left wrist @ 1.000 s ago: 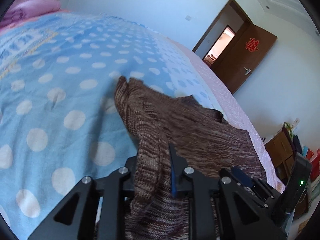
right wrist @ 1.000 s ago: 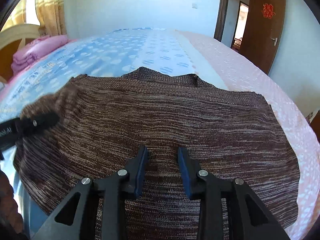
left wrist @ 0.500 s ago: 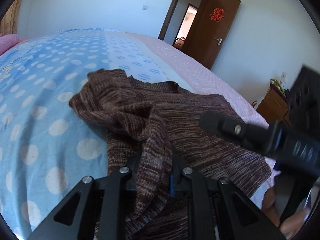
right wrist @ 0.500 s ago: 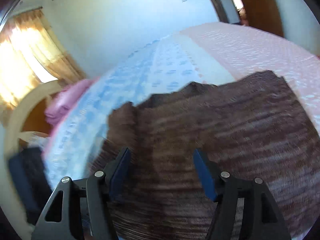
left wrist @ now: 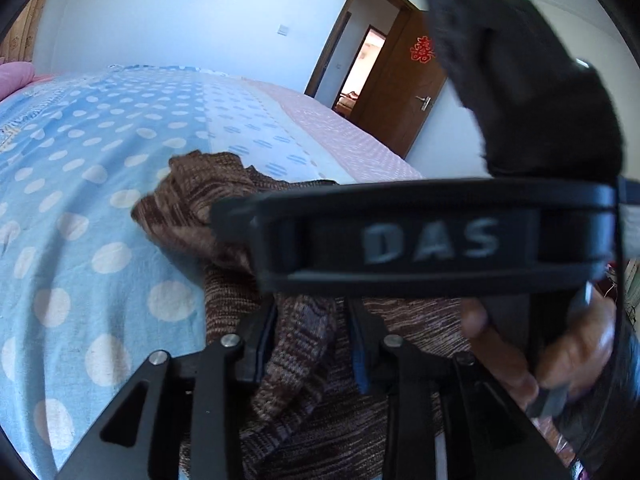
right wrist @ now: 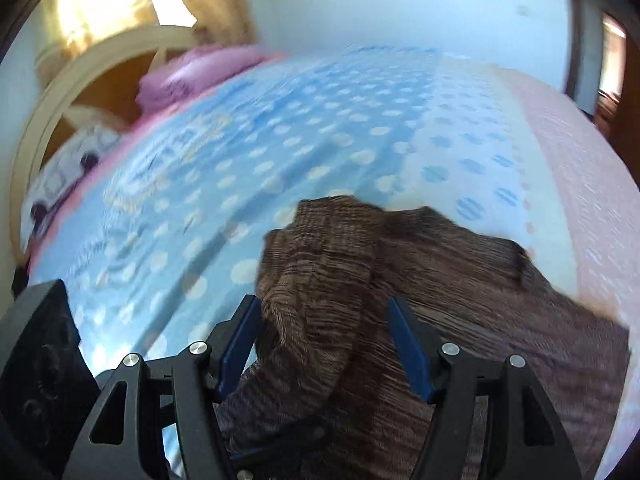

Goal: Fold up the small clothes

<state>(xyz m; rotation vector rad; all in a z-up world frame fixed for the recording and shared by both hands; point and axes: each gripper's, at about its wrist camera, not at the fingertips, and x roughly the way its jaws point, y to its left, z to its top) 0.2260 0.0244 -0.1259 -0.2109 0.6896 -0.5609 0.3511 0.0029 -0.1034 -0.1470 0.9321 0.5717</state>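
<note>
A brown knit garment [left wrist: 224,200] lies on the bed, its left side bunched and folded over onto its body. My left gripper [left wrist: 312,344] sits low at the near edge. Its jaws are opening, a loose fold of the knit hangs between them, and a gap shows at the right pad. My right gripper [right wrist: 324,344] hovers open and wide above the same folded part [right wrist: 320,272], its pads clear of the cloth. In the left wrist view one finger of the right gripper [left wrist: 280,236] crosses just in front, held by a hand [left wrist: 560,352].
The bed has a blue polka-dot sheet [left wrist: 80,200] with a pink strip [right wrist: 592,184] along its right side. A pink pillow [right wrist: 192,76] and a curved headboard [right wrist: 80,72] stand at the far left. A brown door [left wrist: 404,92] is open beyond the bed.
The right gripper opened wide and swung left from the garment's middle to above the folded left part. The left gripper carried the cloth rightward over the body, and its jaws have parted.
</note>
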